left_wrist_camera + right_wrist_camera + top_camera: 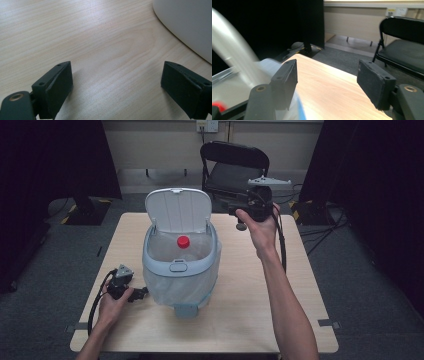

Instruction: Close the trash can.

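The left tool (137,294) lies low on the bench (250,285) near its left edge, toward the near-left corner, held in the left hand (114,304). In the left gripper view its jaws stand wide apart over bare wood with nothing between them, and the pale curved wall of the bin (190,25) shows just beyond the right-hand jaw.

The bin (181,270) stands a little left of the bench's middle, closer to the near edge than the far one. Its lid (177,210) is swung up and back, standing nearly upright at the far side of the rim. A clear liner hangs inside, and a bottle with a red cap (183,241) sits in the bin, cap up. A grey pedal (186,310) juts out at the foot of the bin toward the near edge.

The right tool (234,210) is held up by the right hand (261,227) above the far edge of the bench, right of the lid and apart from it. In the right gripper view its jaws are apart and empty, with the blurred lid (234,52) at the left and a sliver of the red cap (218,106) low in the corner. A black chair (232,167) stands on the floor beyond the far edge.
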The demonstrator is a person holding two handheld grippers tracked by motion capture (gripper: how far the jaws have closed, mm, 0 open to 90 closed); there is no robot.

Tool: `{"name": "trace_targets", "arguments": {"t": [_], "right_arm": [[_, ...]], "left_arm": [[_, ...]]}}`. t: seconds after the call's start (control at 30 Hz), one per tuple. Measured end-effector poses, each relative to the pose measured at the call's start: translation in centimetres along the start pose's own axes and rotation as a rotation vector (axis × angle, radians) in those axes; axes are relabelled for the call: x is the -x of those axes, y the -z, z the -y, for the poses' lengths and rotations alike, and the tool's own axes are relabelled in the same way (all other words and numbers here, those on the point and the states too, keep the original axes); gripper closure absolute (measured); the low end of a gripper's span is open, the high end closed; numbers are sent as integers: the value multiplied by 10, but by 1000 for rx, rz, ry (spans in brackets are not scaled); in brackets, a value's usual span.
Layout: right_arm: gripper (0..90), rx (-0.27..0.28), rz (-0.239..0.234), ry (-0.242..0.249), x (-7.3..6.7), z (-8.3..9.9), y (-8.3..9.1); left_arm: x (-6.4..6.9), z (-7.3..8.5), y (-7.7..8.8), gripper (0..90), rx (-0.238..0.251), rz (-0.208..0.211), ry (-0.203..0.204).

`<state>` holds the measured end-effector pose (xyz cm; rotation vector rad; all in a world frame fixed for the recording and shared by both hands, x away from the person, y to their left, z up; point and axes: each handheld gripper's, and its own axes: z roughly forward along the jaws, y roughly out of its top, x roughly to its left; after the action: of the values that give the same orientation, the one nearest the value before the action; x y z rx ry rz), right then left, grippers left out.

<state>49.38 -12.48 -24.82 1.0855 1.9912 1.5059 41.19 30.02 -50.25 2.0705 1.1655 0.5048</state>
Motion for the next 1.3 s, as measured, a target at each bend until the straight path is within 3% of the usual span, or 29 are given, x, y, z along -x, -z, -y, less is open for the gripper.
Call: {"name": "trace_targets", "arguments": {"t": [0.03, 0.3, 0.33, 0.37, 0.5, 0.53, 0.57, 0.73, 0.77, 0.93, 1.3], "right_arm": [[310, -13, -4, -6, 3, -1, -10], [302, -20, -1, -5, 6, -6, -40], [296, -6, -11, -9, 6, -7, -42], [288, 23, -51, -24, 4, -10, -44], [276, 52, -66, -5, -3, -14, -45], [263, 47, -84, -16, -3, -15, -46], [258, 39, -134, -34, -4, -18, -48], [314, 35, -182, -11, -14, -25, -46], [299, 32, -221, -17, -15, -28, -44], [290, 19, -259, 8, -22, -25, -37], [273, -22, -268, 89, -51, 3, -14]], "left_arm": [[0, 0, 0, 99, 1, -1, 0], [0, 0, 0, 99, 1, -1, 0], [0, 0, 0, 99, -1, -1, -3], [0, 0, 0, 99, -1, -1, -3], [0, 0, 0, 99, -1, -1, -3], [0, 0, 0, 99, -1, -1, -3], [0, 0, 0, 99, -1, -1, -3], [0, 0, 0, 99, -1, -1, -3], [0, 0, 0, 100, -1, -2, -4], [0, 0, 0, 99, -1, -2, -5], [0, 0, 0, 100, -1, -2, -4]]}}
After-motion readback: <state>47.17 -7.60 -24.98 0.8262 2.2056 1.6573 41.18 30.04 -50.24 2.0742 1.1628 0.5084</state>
